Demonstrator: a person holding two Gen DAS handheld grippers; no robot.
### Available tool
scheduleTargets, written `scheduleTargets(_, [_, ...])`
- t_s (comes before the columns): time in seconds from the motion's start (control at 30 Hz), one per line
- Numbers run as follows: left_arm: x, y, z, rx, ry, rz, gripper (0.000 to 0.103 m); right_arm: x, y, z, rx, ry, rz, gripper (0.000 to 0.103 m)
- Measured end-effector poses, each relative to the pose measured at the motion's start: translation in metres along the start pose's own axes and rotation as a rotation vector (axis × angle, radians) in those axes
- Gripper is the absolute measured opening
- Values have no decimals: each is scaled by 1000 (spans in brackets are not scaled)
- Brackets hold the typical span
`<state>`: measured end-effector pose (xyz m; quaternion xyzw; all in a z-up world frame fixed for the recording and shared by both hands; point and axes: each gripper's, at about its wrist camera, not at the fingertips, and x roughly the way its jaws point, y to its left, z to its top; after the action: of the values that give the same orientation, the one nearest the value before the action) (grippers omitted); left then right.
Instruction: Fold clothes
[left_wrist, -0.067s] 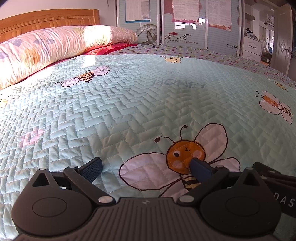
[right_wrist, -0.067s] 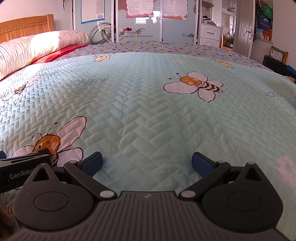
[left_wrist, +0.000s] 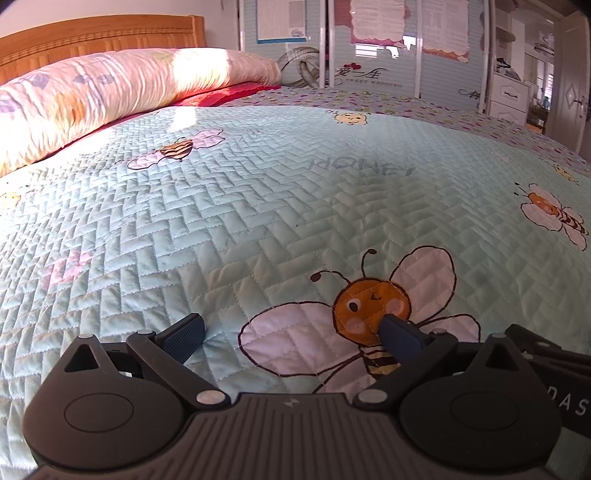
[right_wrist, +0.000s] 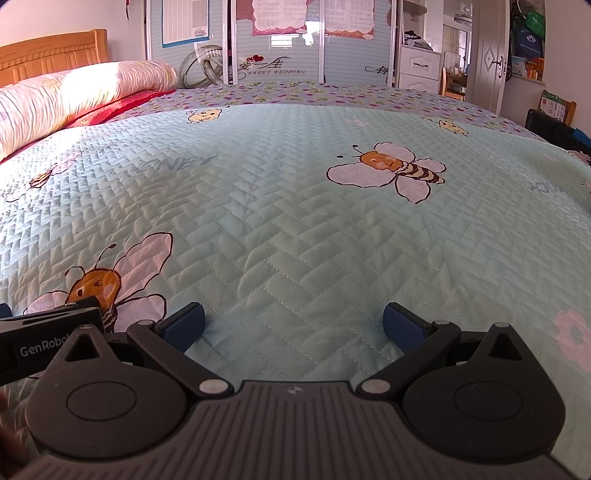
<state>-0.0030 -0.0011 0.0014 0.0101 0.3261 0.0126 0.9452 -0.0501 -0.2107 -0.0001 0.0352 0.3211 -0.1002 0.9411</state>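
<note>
No garment shows in either view. My left gripper (left_wrist: 291, 334) is open, low over a pale green quilted bedspread (left_wrist: 258, 206), its blue-padded fingers (left_wrist: 184, 334) spread wide with a printed bee between them. My right gripper (right_wrist: 293, 326) is open too, close above the same bedspread (right_wrist: 295, 221), nothing between its fingers (right_wrist: 402, 326). The two grippers sit side by side: the right one's body (left_wrist: 554, 373) shows at the right edge of the left wrist view, and the left one's body (right_wrist: 48, 339) at the left edge of the right wrist view.
A rolled pink floral duvet (left_wrist: 110, 96) lies along a wooden headboard (left_wrist: 92, 37) at the far left. Mirrored wardrobe doors (right_wrist: 295, 44) stand beyond the bed. A white drawer unit (right_wrist: 419, 70) and a door (right_wrist: 487, 62) are at the far right.
</note>
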Motion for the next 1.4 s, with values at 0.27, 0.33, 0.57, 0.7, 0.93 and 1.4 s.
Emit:
scheduleTargets(0.27, [-69,-27,-33,-75,92,66,103,-39,-21,-9,-96,119,311,102])
scheduleTargets(0.33, [-94,-41,-45,-86,146,47,103,-64,-37,-20,-81,146,396,102])
scheduleTargets(0.57, [-162,-107,-85,13,323,-39,103,-174,-160,-59,-25,73,253,102])
scheduleTargets(0.7, [-177,-140,-62,26,402,-157,103,-193,-225,-49,84,48,151,102])
scheduleTargets(0.93, [-229,-219,11,211,229,-136,103,-190,-301,9,191,-44,-89,102])
scheduleTargets(1.4, [-328,-301,34,313,78,-236,103,-327,-366,19,359,-401,-160,102])
